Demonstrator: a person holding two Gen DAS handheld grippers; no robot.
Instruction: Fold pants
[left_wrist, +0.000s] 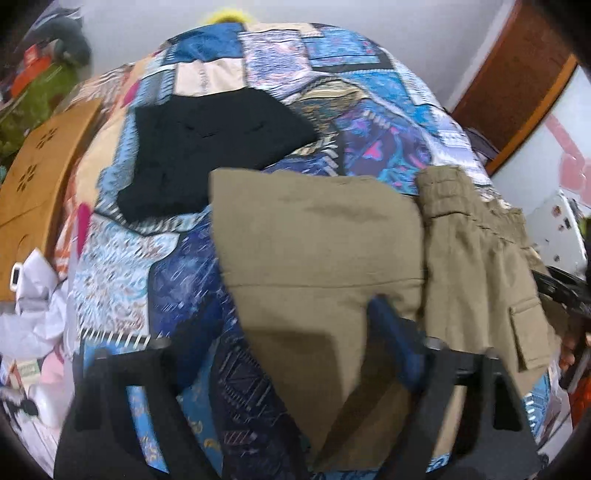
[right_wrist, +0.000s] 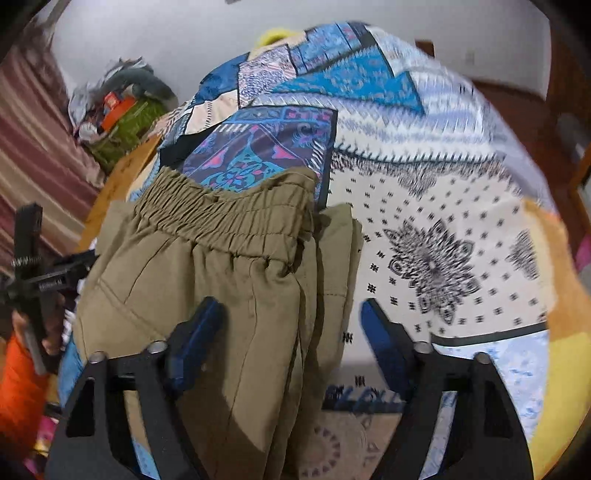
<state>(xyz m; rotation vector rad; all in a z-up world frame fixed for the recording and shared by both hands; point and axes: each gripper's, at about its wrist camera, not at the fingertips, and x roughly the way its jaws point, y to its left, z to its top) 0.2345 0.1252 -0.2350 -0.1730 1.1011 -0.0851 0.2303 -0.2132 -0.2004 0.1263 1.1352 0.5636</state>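
Olive-green pants (left_wrist: 314, 240) lie folded over on the patchwork bedspread (left_wrist: 332, 74), with the leg part on the left and the elastic waistband (right_wrist: 221, 218) on the right. My left gripper (left_wrist: 280, 350) is open above the leg part. Its right fingertip (left_wrist: 395, 339) is over the cloth and the other side is over the bedspread. My right gripper (right_wrist: 291, 332) is open over the pants (right_wrist: 192, 280) just below the waistband. One blue pad (right_wrist: 203, 332) is above the fabric and the other blue pad (right_wrist: 380, 339) is over the bedspread (right_wrist: 424, 221). Neither pad presses on the cloth.
A folded black garment (left_wrist: 207, 155) lies behind the pants. A wooden board (left_wrist: 33, 177) and white cloth (left_wrist: 33, 314) are at the bed's left edge. A pile of bags (right_wrist: 122, 110) sits by the wall. A hand holds the left gripper (right_wrist: 33, 266) at the right wrist view's left edge.
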